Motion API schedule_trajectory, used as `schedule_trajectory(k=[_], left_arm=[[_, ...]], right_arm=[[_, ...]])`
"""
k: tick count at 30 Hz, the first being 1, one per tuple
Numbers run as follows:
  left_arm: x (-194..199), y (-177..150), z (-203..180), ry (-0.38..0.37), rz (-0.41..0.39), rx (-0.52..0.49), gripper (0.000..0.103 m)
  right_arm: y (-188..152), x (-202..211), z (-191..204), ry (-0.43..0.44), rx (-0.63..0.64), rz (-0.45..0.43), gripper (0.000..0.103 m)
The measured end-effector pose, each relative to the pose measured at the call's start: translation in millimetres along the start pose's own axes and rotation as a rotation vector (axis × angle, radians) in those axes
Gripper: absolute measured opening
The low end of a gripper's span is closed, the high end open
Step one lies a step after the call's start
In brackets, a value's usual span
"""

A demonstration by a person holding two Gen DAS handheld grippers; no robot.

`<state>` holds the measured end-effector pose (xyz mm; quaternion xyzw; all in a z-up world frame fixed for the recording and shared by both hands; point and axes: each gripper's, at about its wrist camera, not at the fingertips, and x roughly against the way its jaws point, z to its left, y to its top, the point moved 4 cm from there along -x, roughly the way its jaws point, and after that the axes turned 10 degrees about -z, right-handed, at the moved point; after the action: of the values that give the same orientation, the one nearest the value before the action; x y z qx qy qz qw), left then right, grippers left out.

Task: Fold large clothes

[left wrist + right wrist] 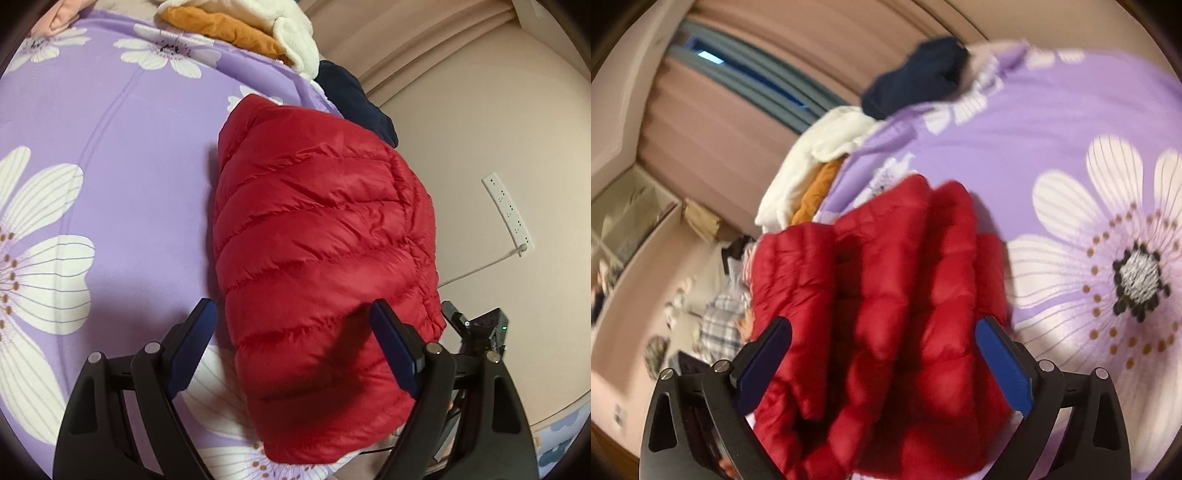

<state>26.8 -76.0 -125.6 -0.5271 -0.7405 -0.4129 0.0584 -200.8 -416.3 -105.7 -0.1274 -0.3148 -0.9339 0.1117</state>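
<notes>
A red quilted puffer jacket (317, 258) lies folded into a compact bundle on the purple flowered bedspread (140, 166), close to the bed's right edge. My left gripper (291, 314) is open, its blue-padded fingers spread above the near end of the jacket, holding nothing. In the right wrist view the same jacket (886, 314) fills the space in front of my right gripper (882, 328), which is open with its jaws wide on either side of the bundle. That view is blurred by motion.
An orange garment (221, 29), a white fleece (291, 33) and a dark navy garment (354, 96) lie piled at the far bed edge. A white power strip (508, 214) lies on the floor to the right. Shelves (624, 229) and scattered clothes stand beyond the bed.
</notes>
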Motion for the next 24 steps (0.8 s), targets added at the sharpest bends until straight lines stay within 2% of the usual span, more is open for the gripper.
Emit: schedule_trajectory(k=[5, 8, 15, 24], left_arm=[[-14, 1, 5, -0.019, 0.021, 0.048, 0.085], [-21, 1, 8, -0.019, 0.028, 0.069, 0.093], [-38, -1, 13, -0.025, 0.055, 0.104, 0.1], [-57, -5, 6, -0.049, 0.086, 0.106, 0.103]], right_arm=[[0, -14, -12, 0.047, -0.087, 0.039, 0.102], [-2, -19, -21, 0.046, -0.132, 0.068, 0.102], [-3, -28, -29, 0.025, -0.133, 0.109, 0.102], [-4, -42, -27, 0.011, -0.084, 0.17, 0.103]])
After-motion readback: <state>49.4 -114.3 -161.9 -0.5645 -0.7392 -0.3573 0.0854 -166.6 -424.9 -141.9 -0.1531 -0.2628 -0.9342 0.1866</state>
